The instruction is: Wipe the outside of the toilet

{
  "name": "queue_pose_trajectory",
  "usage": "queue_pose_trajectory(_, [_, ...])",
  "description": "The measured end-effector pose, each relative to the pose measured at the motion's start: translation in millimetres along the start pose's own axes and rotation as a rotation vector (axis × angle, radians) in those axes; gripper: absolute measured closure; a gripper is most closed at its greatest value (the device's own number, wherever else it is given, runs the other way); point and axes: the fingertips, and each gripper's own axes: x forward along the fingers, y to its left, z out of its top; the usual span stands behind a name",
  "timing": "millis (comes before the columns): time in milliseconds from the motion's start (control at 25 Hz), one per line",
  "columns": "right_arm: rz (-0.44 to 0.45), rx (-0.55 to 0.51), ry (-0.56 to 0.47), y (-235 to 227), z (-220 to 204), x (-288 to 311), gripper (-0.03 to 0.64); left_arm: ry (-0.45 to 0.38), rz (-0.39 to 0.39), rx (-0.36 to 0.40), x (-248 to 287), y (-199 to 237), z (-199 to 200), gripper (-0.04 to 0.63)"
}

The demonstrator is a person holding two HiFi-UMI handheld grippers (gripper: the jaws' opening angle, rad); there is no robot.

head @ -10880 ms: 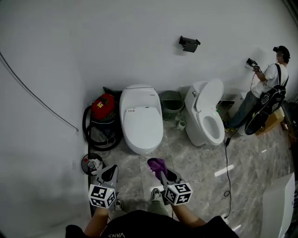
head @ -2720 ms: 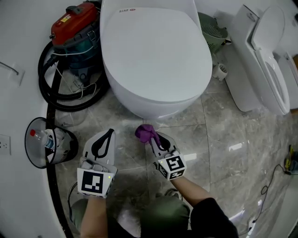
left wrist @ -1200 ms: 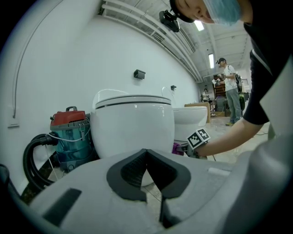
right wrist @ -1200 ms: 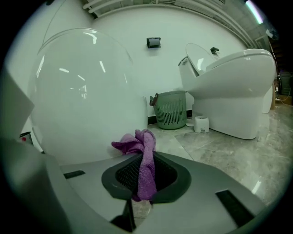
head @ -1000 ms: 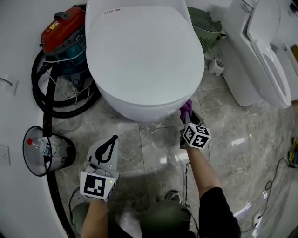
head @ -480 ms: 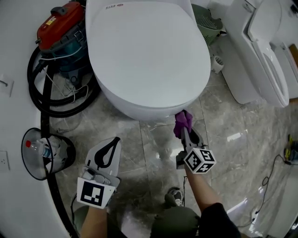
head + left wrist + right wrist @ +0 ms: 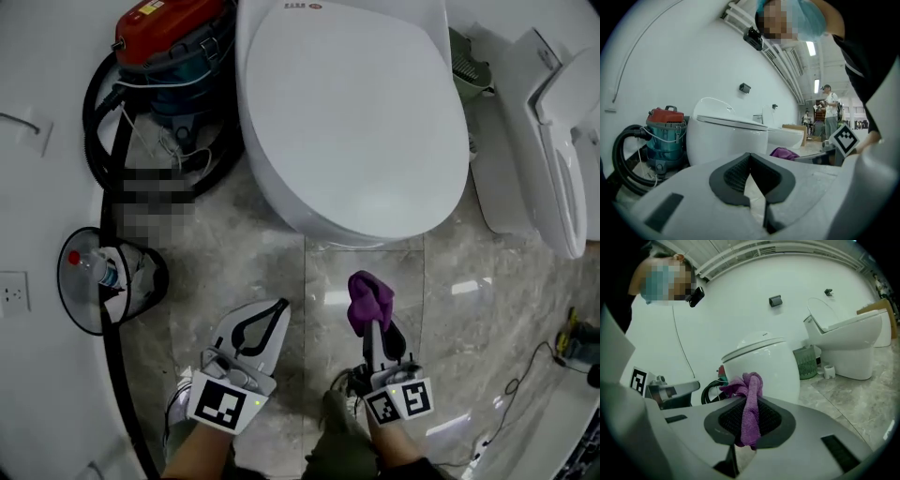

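**Purple cloth [image 7: 369, 298] held short of the toilet [image 7: 356, 122]**

The right gripper [image 7: 376, 328] has its jaws clamped on the cloth, above the marble floor [image 7: 469, 309], near the closed white toilet's front but apart from it. Beside it, the left gripper [image 7: 270, 317] has its jaws pressed together on nothing.

- A grey marble floor [image 7: 281, 272] is reflecting light in bright patches.
- A white wall [image 7: 37, 75] is running along the left, and a socket [image 7: 14, 293] is sitting on it.
- A red vacuum [image 7: 169, 21] with a black hose [image 7: 94, 117] is standing against this wall.
- An open toilet [image 7: 562, 159] and a green basket [image 7: 469, 64] are standing at the right.
- Ceiling lamps [image 7: 809, 48] are shining far behind.
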Motion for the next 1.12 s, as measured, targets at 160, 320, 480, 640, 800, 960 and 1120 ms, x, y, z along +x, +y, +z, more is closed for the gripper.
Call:
queue_pose_trajectory(160, [0.03, -0.077, -0.017, 38.5, 23.9, -6.2, 0.575, 0.014, -0.044, -0.015, -6.1, -15.8, 1.5, 0.592])
queue_pose_trajectory(320, [0.037, -0.103, 0.042, 61.9, 51.4, -29.5, 0.575, 0.065, -0.045, 0.067, -25.5, -29.2, 14.9, 0.592])
queue_pose_trajectory(480, [0.023, -0.19, 0.095, 81.0, 98.9, -68.2, 0.575, 0.058, -0.001, 0.103, -50.5, -37.9, 69.3, 0.592])
queue_pose_trajectory(640, [0.012, -0.224, 0.136, 102.0, 145.2, -101.4, 0.575, 0.073, -0.01, 0.071, -71.5, -46.5, 123.2, 0.592])
queue_pose_trajectory(800, [0.014, -0.188, 0.157, 122.4, 194.4, -126.9, 0.575, 0.077, 0.0, 0.079, -83.3, -52.8, 189.2, 0.592])
queue_pose_trajectory(960, [0.054, -0.151, 0.168, 154.1, 244.0, -141.3, 0.575, 0.063, 0.032, 0.086, -96.5, -52.9, 261.5, 0.592])
queue_pose_trajectory(1120, [0.102, -0.167, 0.112, 186.7, 301.3, -140.4, 0.575, 0.043, 0.068, 0.115, -112.1, -42.4, 327.1, 0.592])
